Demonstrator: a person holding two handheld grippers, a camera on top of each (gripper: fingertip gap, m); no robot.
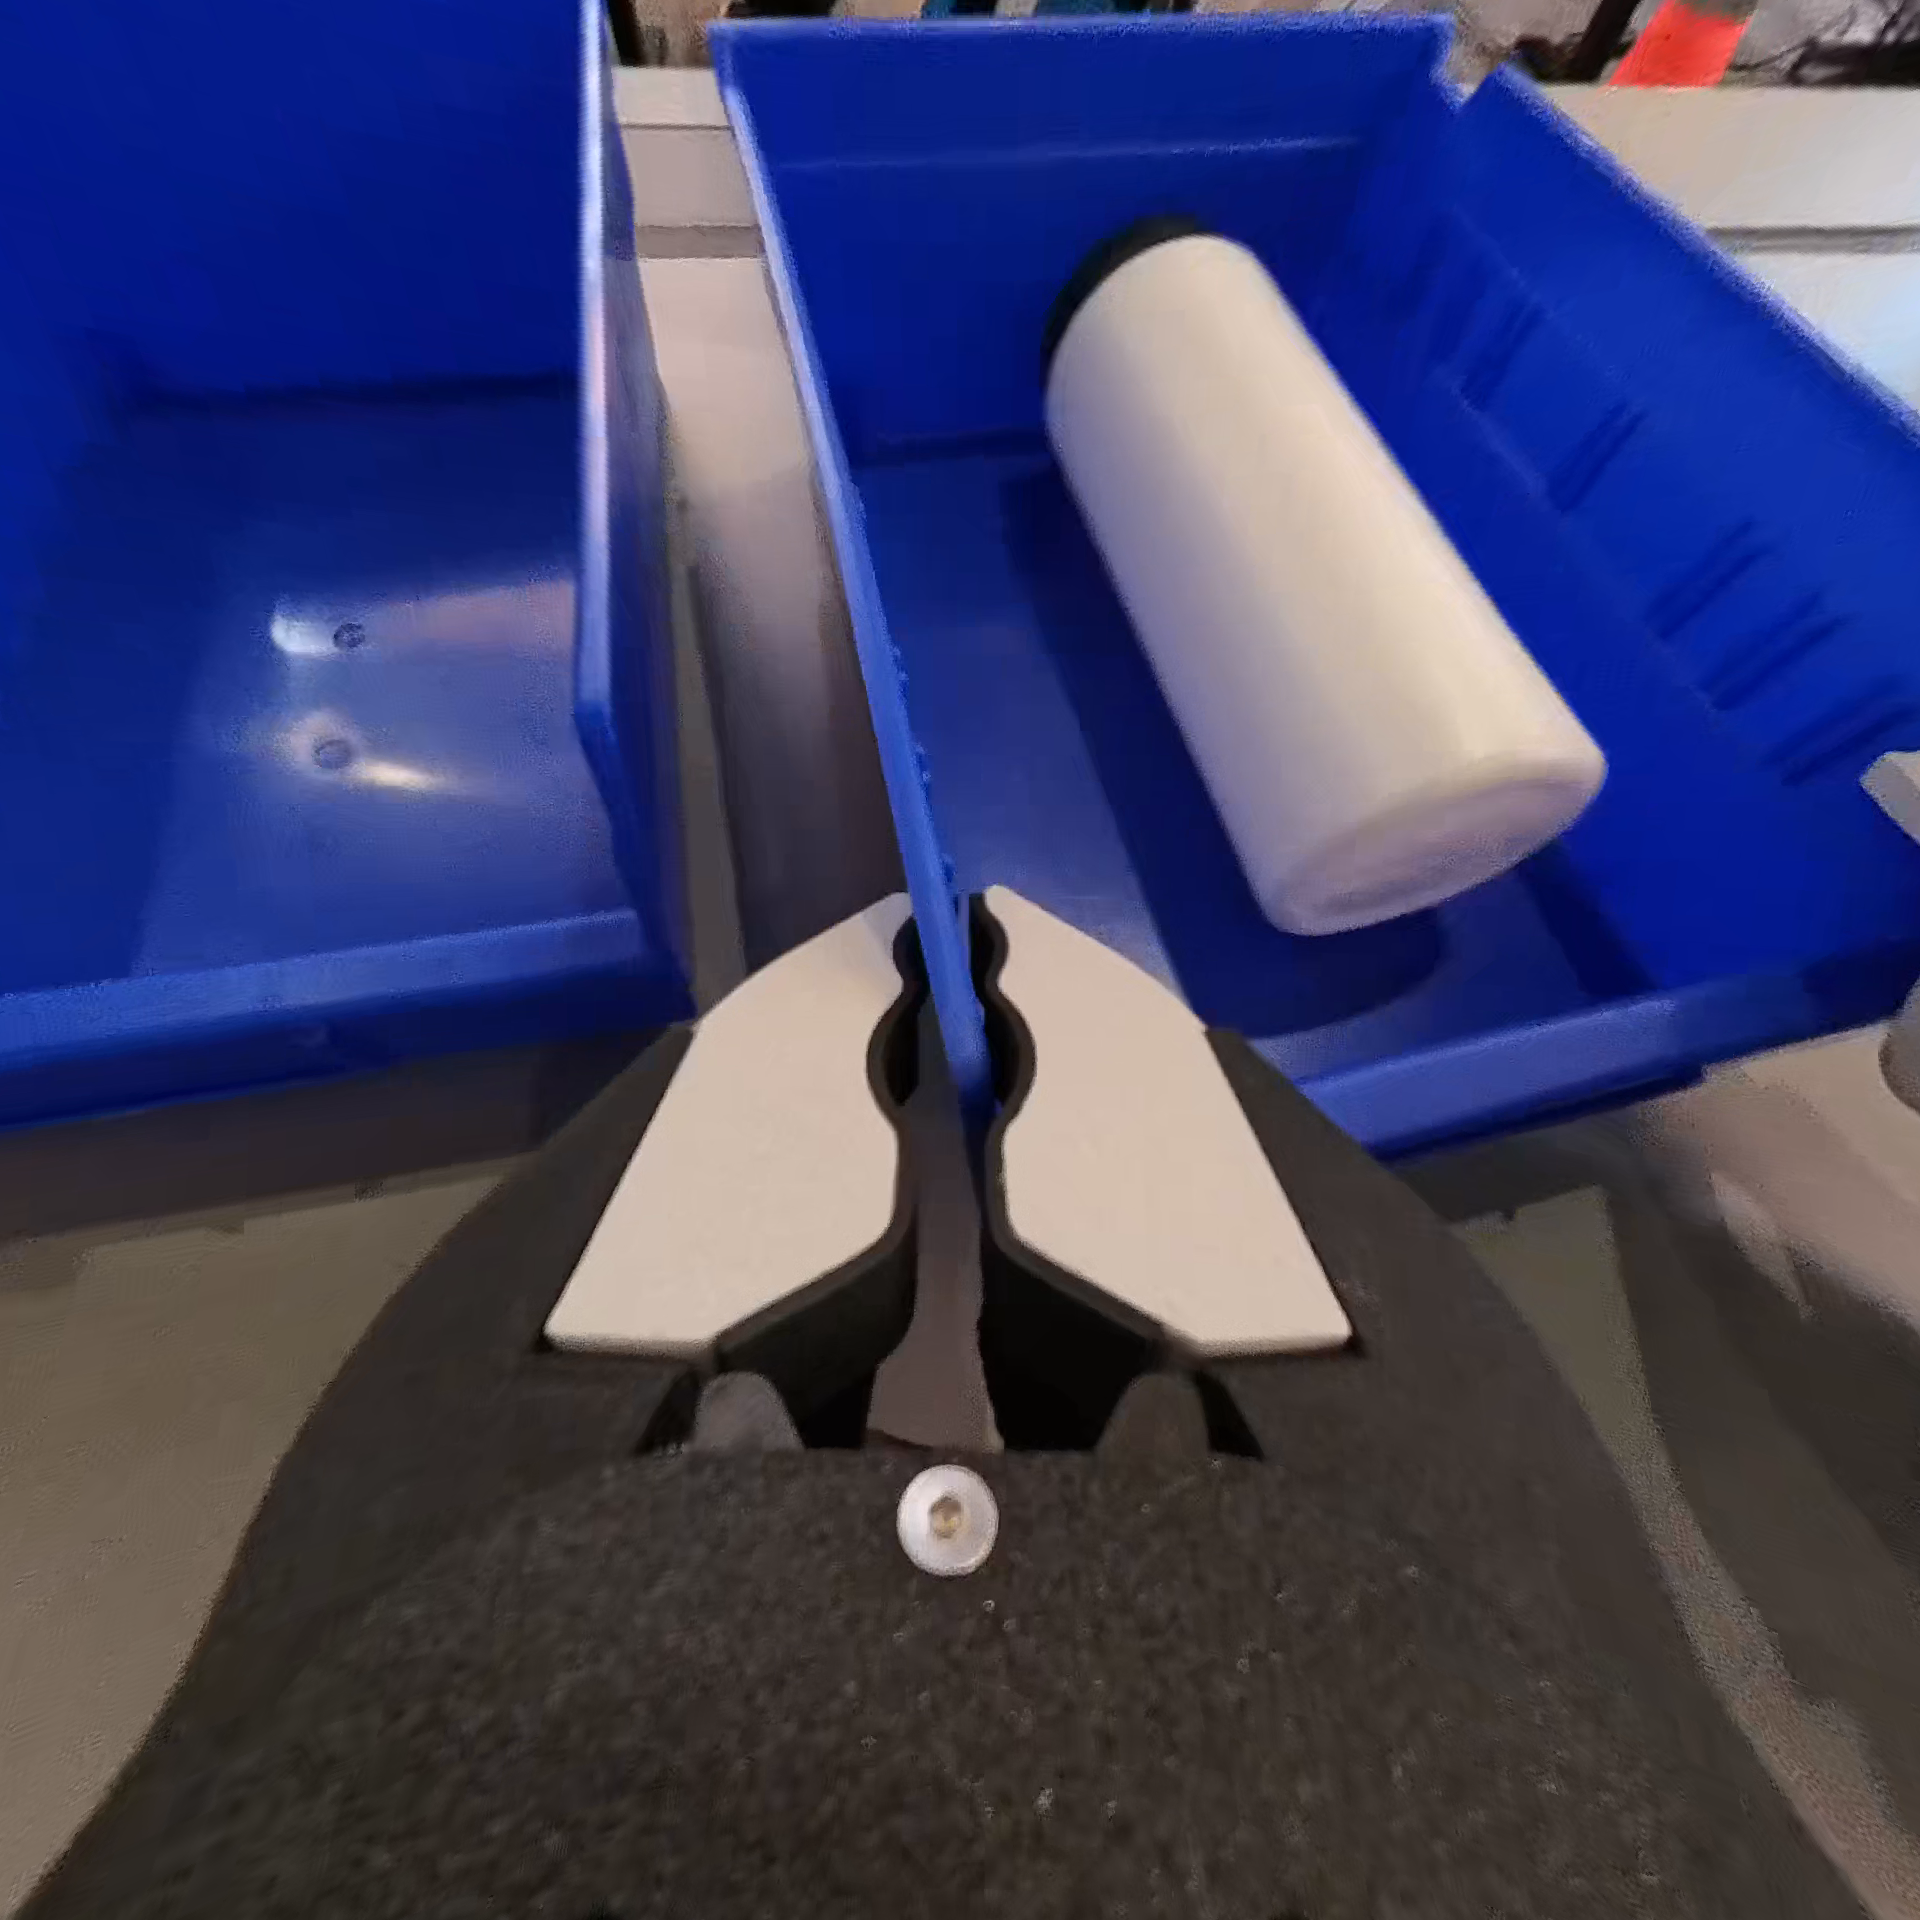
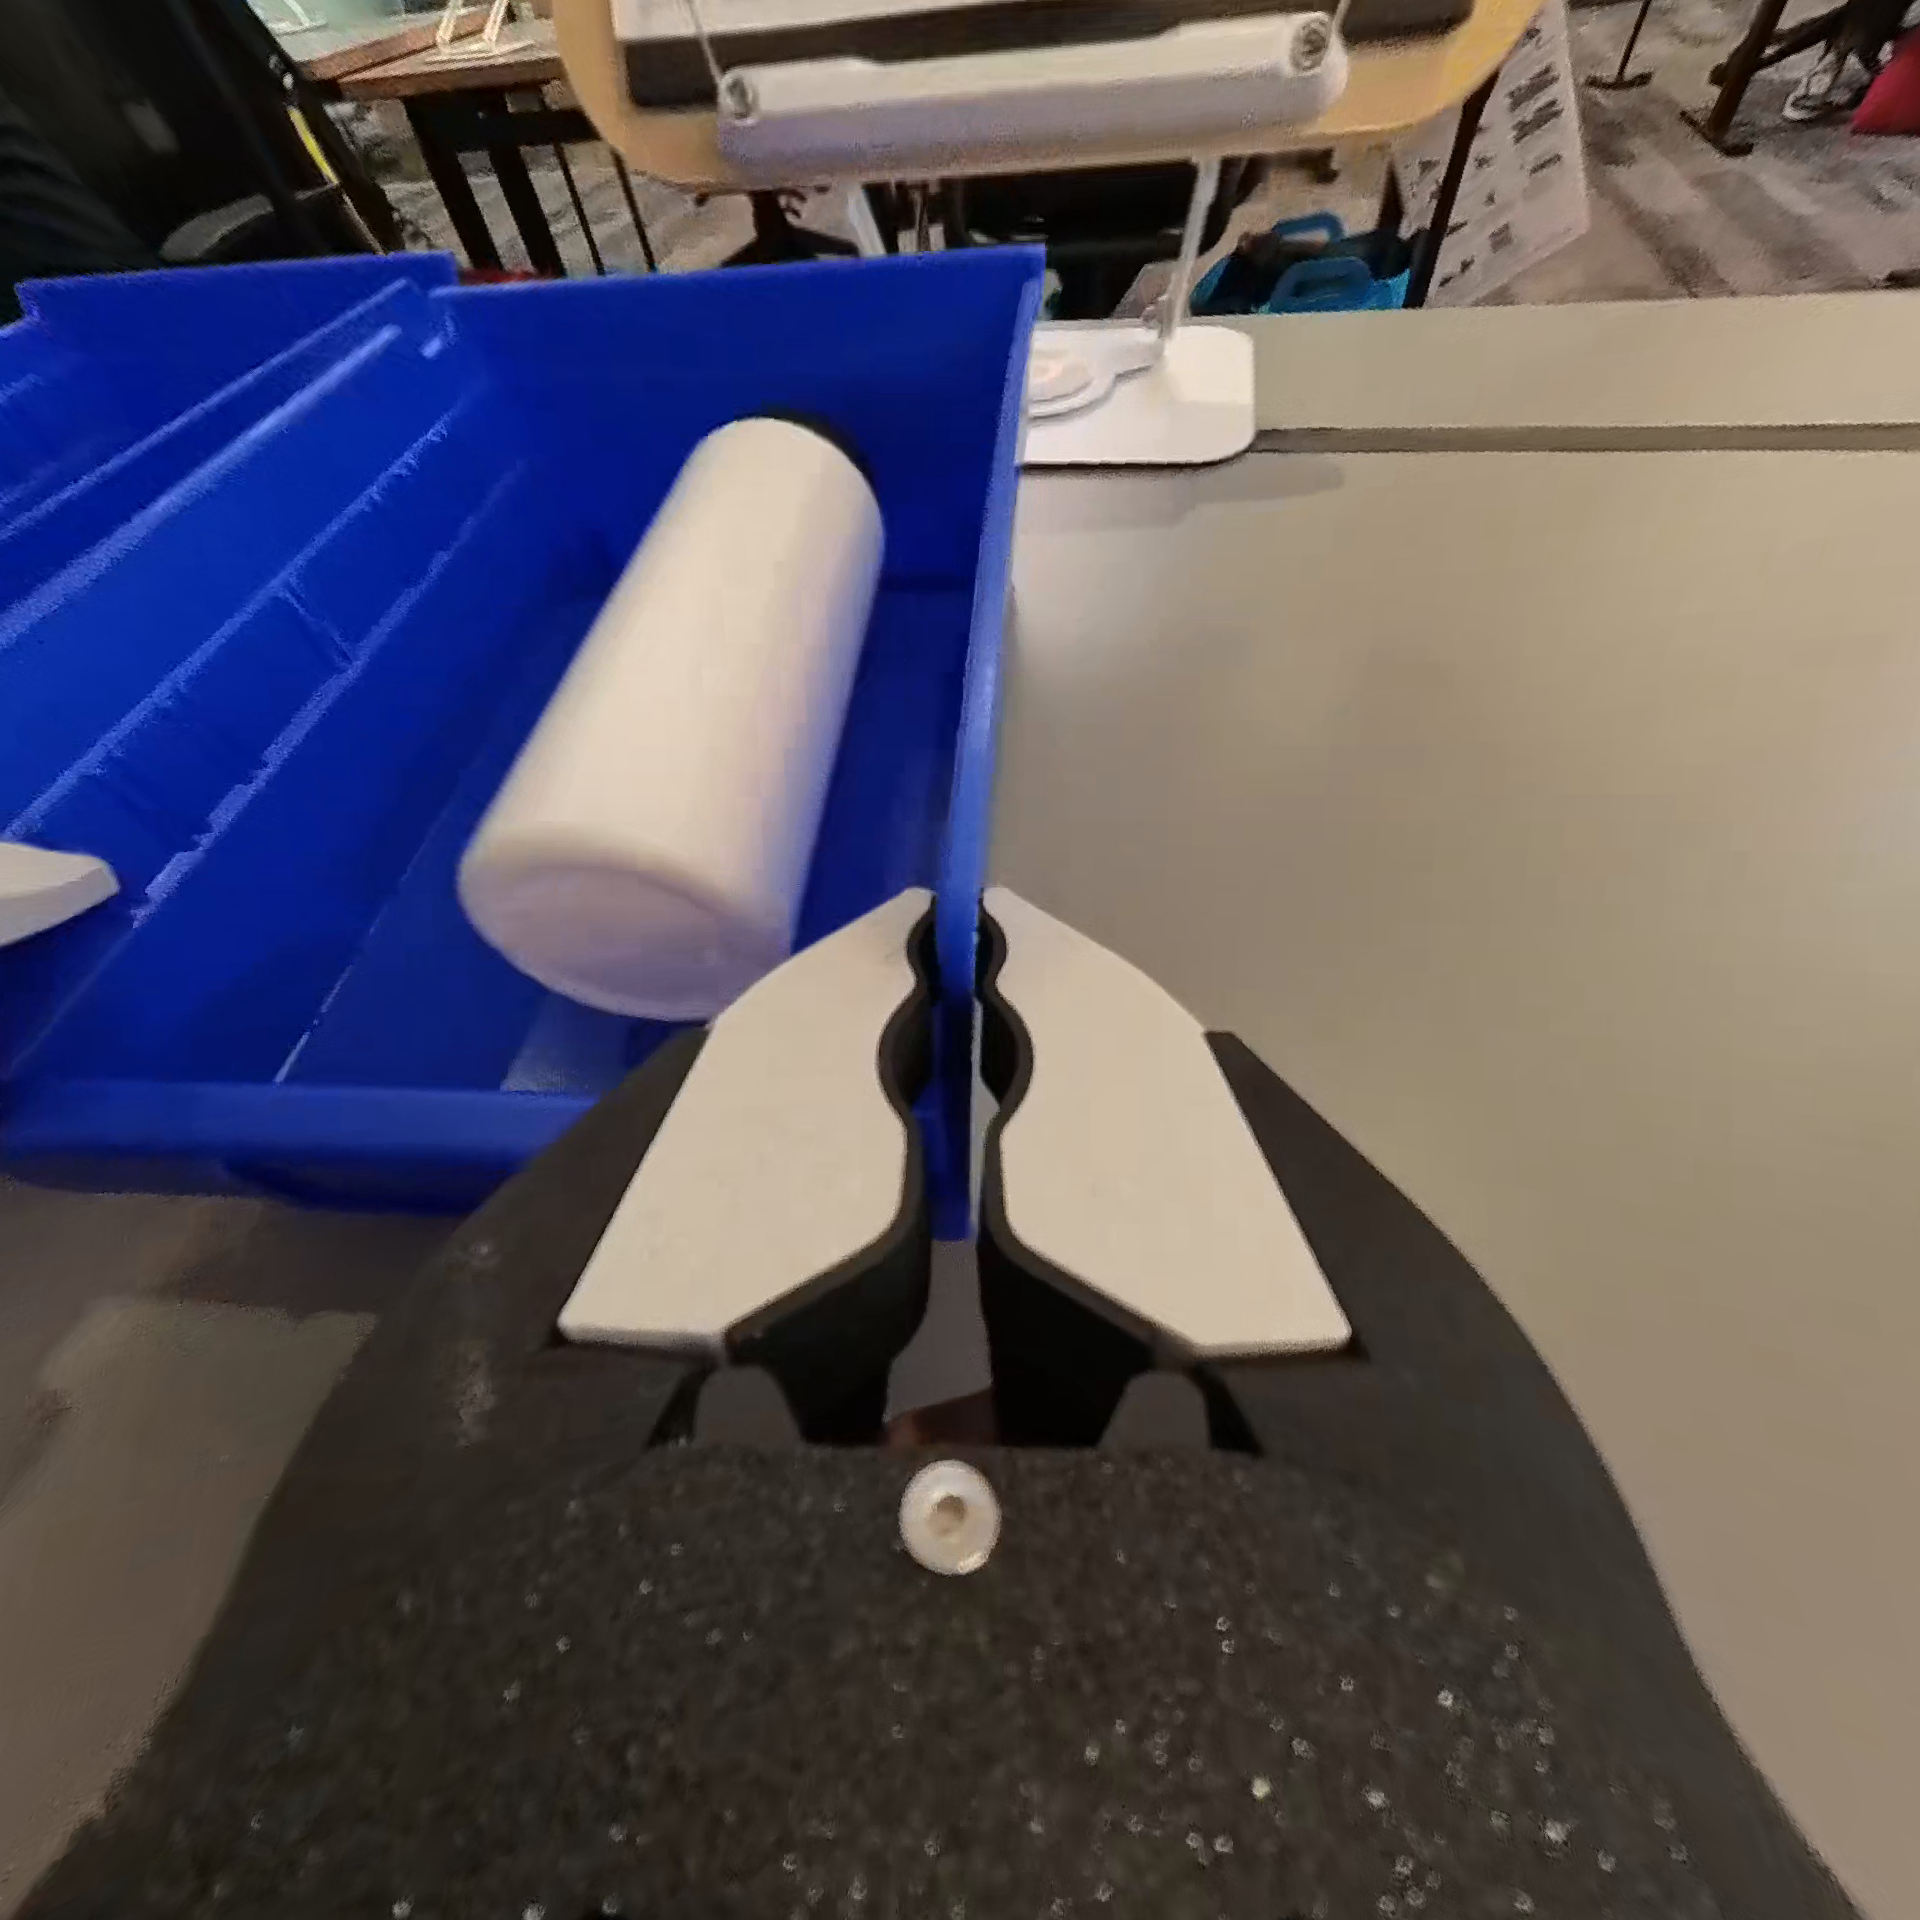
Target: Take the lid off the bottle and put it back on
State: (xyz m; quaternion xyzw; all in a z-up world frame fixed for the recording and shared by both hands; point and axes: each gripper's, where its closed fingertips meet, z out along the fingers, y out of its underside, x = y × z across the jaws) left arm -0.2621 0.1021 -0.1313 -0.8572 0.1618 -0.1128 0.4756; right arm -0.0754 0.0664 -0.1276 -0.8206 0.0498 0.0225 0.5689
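Both grippers clamp bin walls | bottle inside

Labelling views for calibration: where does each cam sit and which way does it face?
Left wrist view: on the left gripper, facing forward along its fingers, clamped on the blue bin's left wall.
Right wrist view: on the right gripper, fingers clamped on the bin's right wall; grey table beyond.
Shared: the white bottle lying in that bin.
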